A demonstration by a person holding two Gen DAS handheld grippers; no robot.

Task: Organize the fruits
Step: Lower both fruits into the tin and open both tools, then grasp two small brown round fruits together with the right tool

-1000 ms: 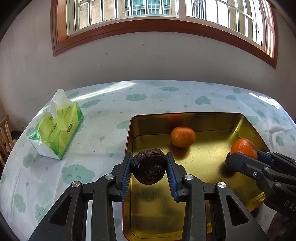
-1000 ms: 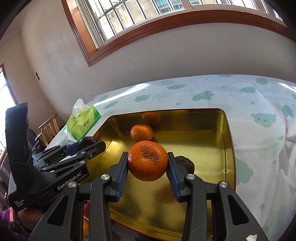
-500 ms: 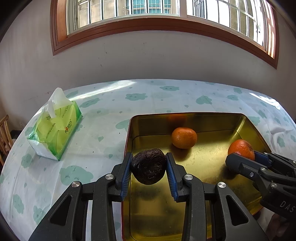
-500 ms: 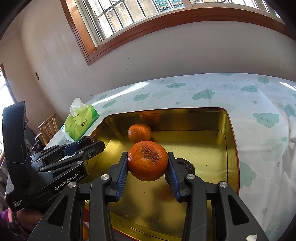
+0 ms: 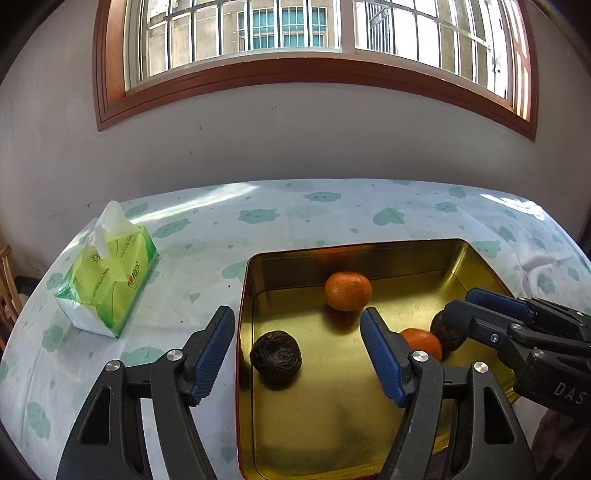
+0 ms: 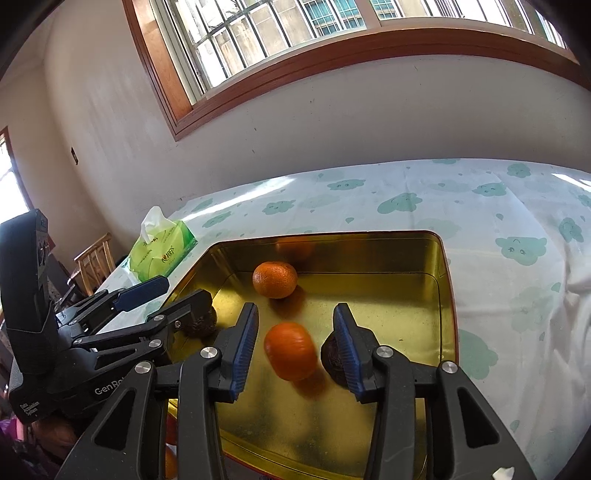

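Plain grey-white wall (image 5: 295,140), scuffed in places. Wide window (image 5: 295,33) with reddish-brown wood frame, bars outside, building visible through it, daylight coming in. Sunlit patches on the table (image 5: 332,218), covered in pale cloth with green cloud print. Wooden chair (image 6: 94,264) at far left, second window (image 6: 9,177) beyond it.

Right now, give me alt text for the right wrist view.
The open right gripper hangs over a gold tin, a blurred orange between its fingers. The tin also holds another orange and a dark fruit; the left gripper and a tissue pack sit left.
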